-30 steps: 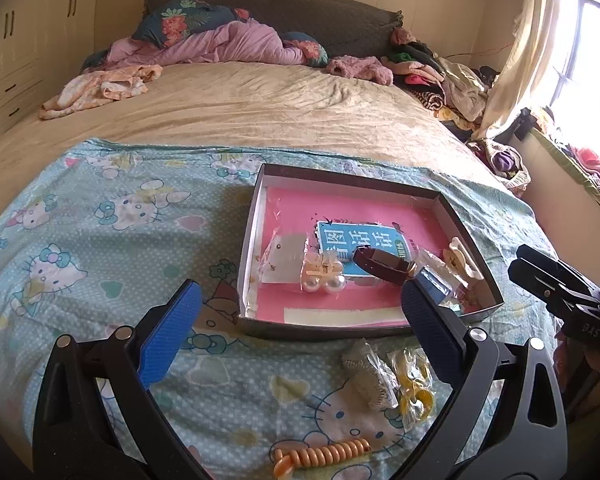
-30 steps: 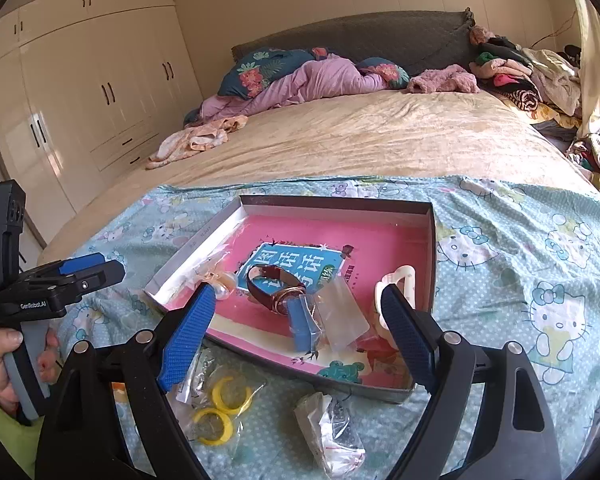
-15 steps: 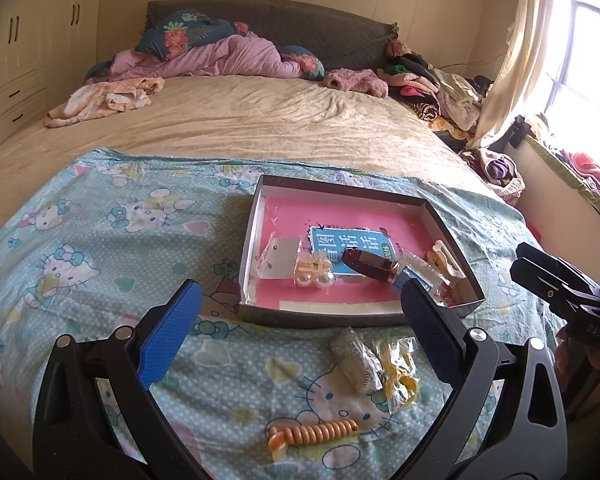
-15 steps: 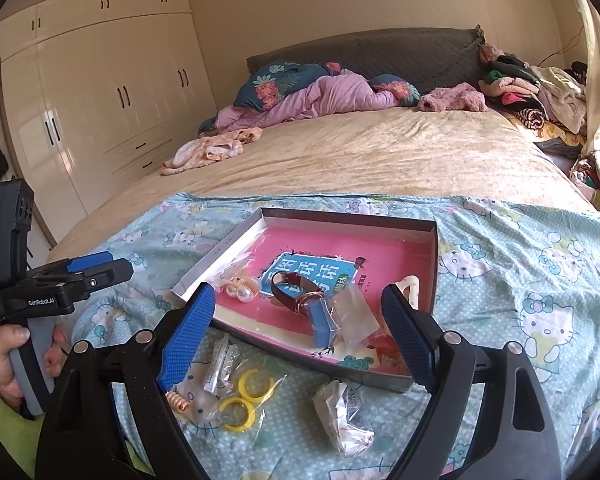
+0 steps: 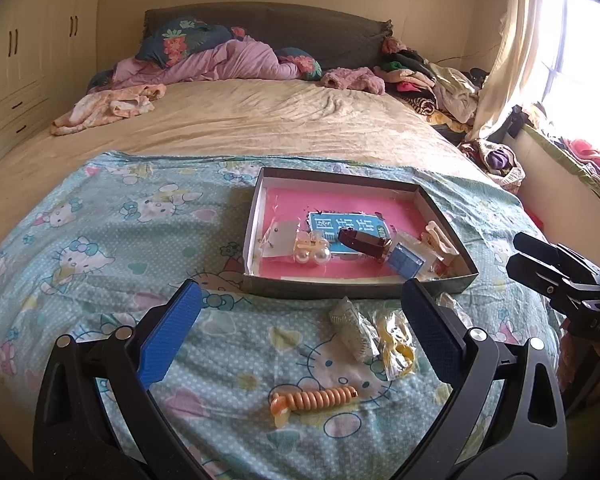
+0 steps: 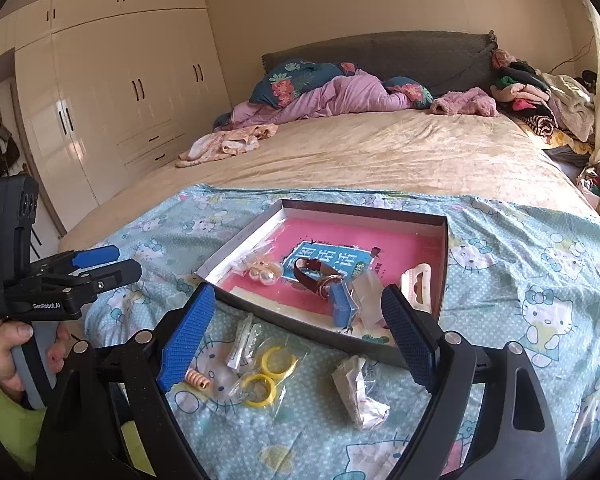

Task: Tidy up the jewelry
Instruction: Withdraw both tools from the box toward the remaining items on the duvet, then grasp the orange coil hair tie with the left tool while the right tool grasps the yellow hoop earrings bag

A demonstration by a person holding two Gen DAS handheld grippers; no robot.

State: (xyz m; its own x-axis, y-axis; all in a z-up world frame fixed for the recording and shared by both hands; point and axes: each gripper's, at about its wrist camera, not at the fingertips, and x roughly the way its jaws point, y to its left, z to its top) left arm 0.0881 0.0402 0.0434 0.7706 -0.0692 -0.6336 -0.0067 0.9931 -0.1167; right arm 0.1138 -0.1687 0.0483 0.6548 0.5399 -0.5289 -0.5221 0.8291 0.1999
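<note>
A dark shallow box point(image 5: 356, 290) with a pink floor lies on the blue cartoon sheet; it also shows in the right wrist view point(image 6: 444, 256). Inside are pearl earrings point(image 5: 312, 250), a brown watch point(image 5: 364, 242), a blue block point(image 5: 404, 260) and a cream hair clip point(image 6: 416, 284). In front of the box lie an orange spiral hair tie point(image 5: 314, 398), bagged yellow rings point(image 6: 266, 374) and a small crumpled bag point(image 6: 360, 386). My left gripper point(image 5: 300, 334) is open and empty above these loose items. My right gripper point(image 6: 298, 338) is open and empty near the box's front edge.
The blue sheet point(image 5: 100, 248) covers the near end of a beige bed point(image 5: 260, 120). Pillows and piled clothes point(image 5: 220, 60) lie at the headboard. A white wardrobe point(image 6: 120, 92) stands at the left. The other gripper shows at the right edge of the left wrist view point(image 5: 560, 276).
Both grippers have pulled back and up from the box, which now looks smaller and farther. More of the loose items in front of it have come into view. Both stay open.
</note>
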